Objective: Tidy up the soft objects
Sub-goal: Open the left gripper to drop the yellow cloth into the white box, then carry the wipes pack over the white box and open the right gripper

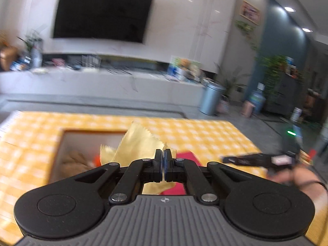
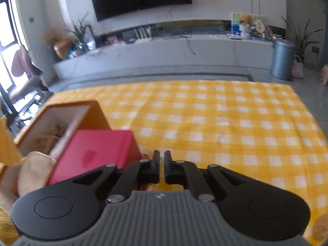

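My left gripper (image 1: 165, 153) is shut on a pale yellow cloth (image 1: 139, 143) with zigzag edges, which hangs over an open orange-brown box (image 1: 61, 143). A brown plush toy (image 1: 73, 160) lies inside that box. In the right wrist view the box (image 2: 96, 114) stands at the left with the plush (image 2: 51, 137) in it. A pink-red block (image 2: 96, 151) leans against it, and a beige soft thing (image 2: 34, 170) lies beside the block. My right gripper (image 2: 162, 155) is shut, with only a thin slit between its pads and nothing in them.
A yellow-and-white checked cloth covers the table (image 2: 225, 123), whose far edge (image 2: 174, 82) meets grey floor. Beyond are a low white bench (image 2: 164, 53) with clutter, a wall screen, a metal bin (image 2: 284, 59) and plants. A person's hand (image 1: 303, 180) is at the right.
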